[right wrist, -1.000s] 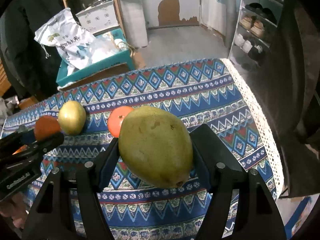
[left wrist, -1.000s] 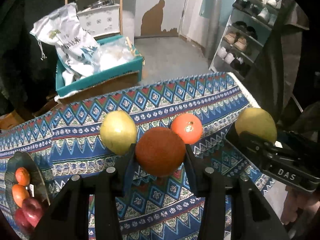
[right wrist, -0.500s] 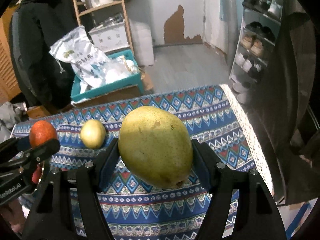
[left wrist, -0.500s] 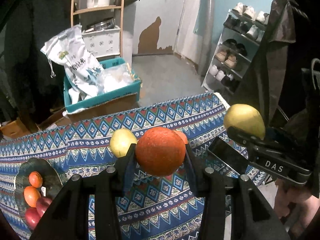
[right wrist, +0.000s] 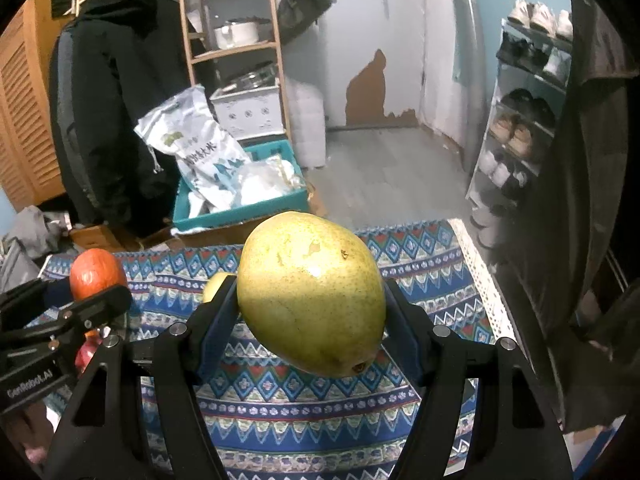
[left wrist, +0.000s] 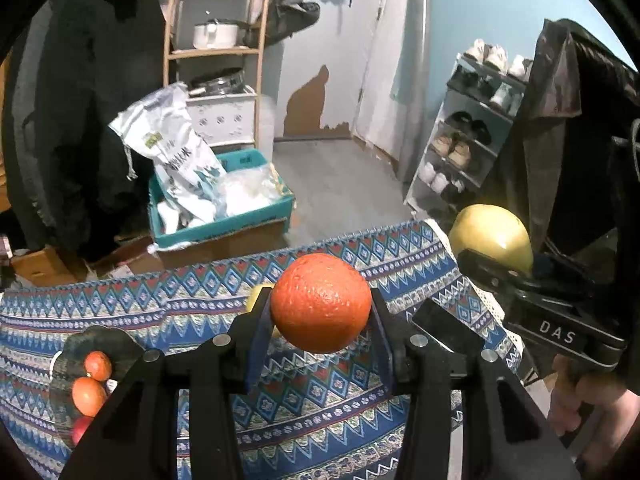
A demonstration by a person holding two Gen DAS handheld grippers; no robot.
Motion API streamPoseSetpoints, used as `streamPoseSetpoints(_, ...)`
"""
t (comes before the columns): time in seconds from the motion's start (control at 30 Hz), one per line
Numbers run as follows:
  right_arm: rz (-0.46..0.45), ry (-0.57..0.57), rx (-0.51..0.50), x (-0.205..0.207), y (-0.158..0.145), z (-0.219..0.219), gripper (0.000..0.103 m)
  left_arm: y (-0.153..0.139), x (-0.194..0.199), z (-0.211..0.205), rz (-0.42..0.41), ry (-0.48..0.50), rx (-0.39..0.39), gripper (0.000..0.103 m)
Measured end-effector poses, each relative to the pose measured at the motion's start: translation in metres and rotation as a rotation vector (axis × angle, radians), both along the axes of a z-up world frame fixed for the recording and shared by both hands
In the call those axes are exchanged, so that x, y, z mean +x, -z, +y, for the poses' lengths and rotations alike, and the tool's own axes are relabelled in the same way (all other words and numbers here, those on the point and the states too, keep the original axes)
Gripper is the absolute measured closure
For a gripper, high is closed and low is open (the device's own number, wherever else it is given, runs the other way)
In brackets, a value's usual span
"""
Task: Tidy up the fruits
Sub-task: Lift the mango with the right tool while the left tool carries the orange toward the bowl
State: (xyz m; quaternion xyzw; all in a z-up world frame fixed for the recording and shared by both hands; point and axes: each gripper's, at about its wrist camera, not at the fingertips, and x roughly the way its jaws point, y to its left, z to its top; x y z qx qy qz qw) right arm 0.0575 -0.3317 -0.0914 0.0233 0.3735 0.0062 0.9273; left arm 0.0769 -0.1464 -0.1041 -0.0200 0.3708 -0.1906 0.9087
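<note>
My left gripper point(left wrist: 320, 312) is shut on an orange point(left wrist: 320, 302) and holds it high above the patterned tablecloth point(left wrist: 168, 304). My right gripper point(right wrist: 310, 304) is shut on a large yellow-green pear point(right wrist: 310, 292), also high above the cloth. The pear point(left wrist: 490, 236) shows at the right of the left wrist view, the orange point(right wrist: 96, 272) at the left of the right wrist view. A yellow fruit point(right wrist: 214, 286) lies on the cloth, mostly hidden behind the fingers. A dark plate point(left wrist: 100, 344) at the left holds two oranges point(left wrist: 89, 396) and a red fruit point(left wrist: 82, 428).
The table's lace edge point(right wrist: 480, 280) runs along the right. A black phone point(left wrist: 446, 328) lies near that edge. Beyond the table stand a teal box with bags point(left wrist: 216, 208), a wooden shelf point(left wrist: 216, 52) and a shoe rack point(left wrist: 468, 140).
Both grippers have risen well above the table with their fruits still held. The table looks smaller and lower, and the tomato-like orange fruit on the cloth is now hidden.
</note>
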Motion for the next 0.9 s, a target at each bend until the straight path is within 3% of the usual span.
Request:
streamPoseSetpoints(0.47,-0.061,-0.069,0.007,-0.002,-0.031,0.045,0.033,-0.011,-0.009,0.059,-0.013,-0.091,-0.040,0.057)
streamPoseSetpoints(0.9,-0.045,-0.184,0.024,0.013,-0.029,0.113,0.033,-0.005,-0.016,0.124,-0.001,-0.210,-0.052,0.057)
